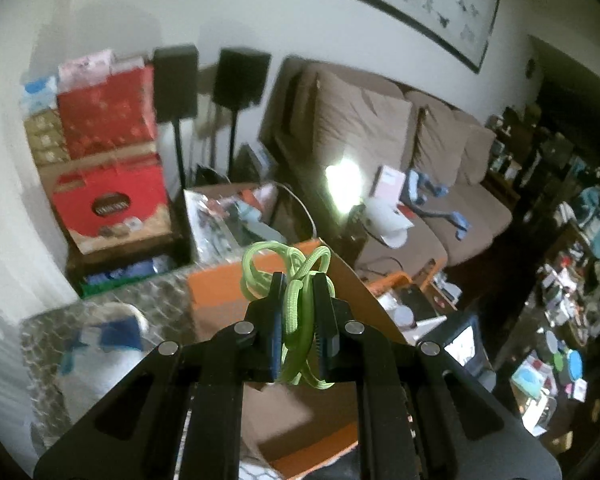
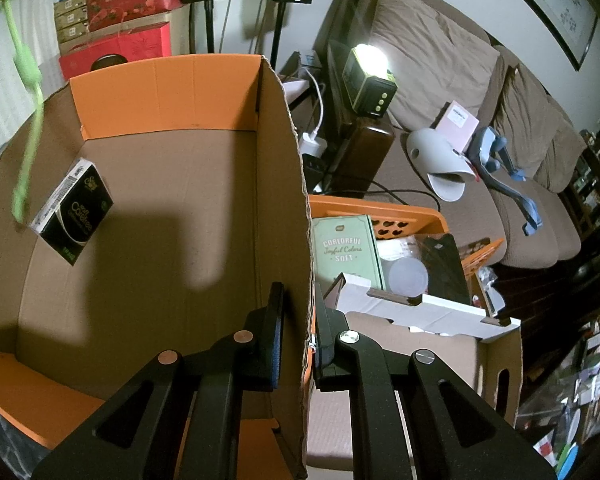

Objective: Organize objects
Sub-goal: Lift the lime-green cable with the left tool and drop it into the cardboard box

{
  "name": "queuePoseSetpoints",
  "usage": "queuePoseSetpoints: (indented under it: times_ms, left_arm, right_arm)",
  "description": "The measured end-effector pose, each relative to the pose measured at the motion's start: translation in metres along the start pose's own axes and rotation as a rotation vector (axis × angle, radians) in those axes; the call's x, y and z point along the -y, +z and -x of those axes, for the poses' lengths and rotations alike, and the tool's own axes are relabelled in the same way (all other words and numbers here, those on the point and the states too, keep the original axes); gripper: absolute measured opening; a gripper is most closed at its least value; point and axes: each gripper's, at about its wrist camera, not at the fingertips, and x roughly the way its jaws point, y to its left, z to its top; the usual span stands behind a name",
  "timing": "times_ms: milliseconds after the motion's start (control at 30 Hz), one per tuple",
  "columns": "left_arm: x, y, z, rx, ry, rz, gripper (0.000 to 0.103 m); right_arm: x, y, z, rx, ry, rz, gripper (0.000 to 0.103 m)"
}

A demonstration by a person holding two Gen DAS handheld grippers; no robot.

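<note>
My left gripper is shut on a bundle of bright green cord, held in the air above the orange cardboard box. Loops of the cord stick out past the fingertips. In the right wrist view the same cord hangs down at the far left over the box. My right gripper is shut on the box's right cardboard wall, one finger inside and one outside. A black and white small carton lies inside the box near its left wall.
An orange basket right of the box holds a green "Colorful Soft" pack, a round lid and a white cardboard tray. A brown sofa with a lit lamp stands behind. Red gift boxes stack at the back left.
</note>
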Motion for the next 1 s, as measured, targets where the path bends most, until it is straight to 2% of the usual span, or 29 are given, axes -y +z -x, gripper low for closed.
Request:
queuePoseSetpoints:
  times_ms: [267,333,700,1000]
  left_arm:
    - [0.020,-0.031,-0.052,-0.098,-0.056,0.009,0.012]
    - [0.024,-0.038,-0.064,-0.117,-0.056,0.007,0.009]
    - [0.034,-0.079,-0.123,-0.246,-0.020,-0.021,0.009]
    - [0.046,-0.104,-0.144,-0.308,-0.015,-0.062,0.009]
  right_arm:
    - [0.000,0.000,0.000,0.000,0.000,0.000,0.010]
    - [0.000,0.000,0.000,0.001,-0.001,0.000,0.010]
    - [0.000,0.000,0.000,0.000,0.000,0.000,0.010]
    - [0.000,0.000,0.000,-0.001,0.001,0.000,0.010]
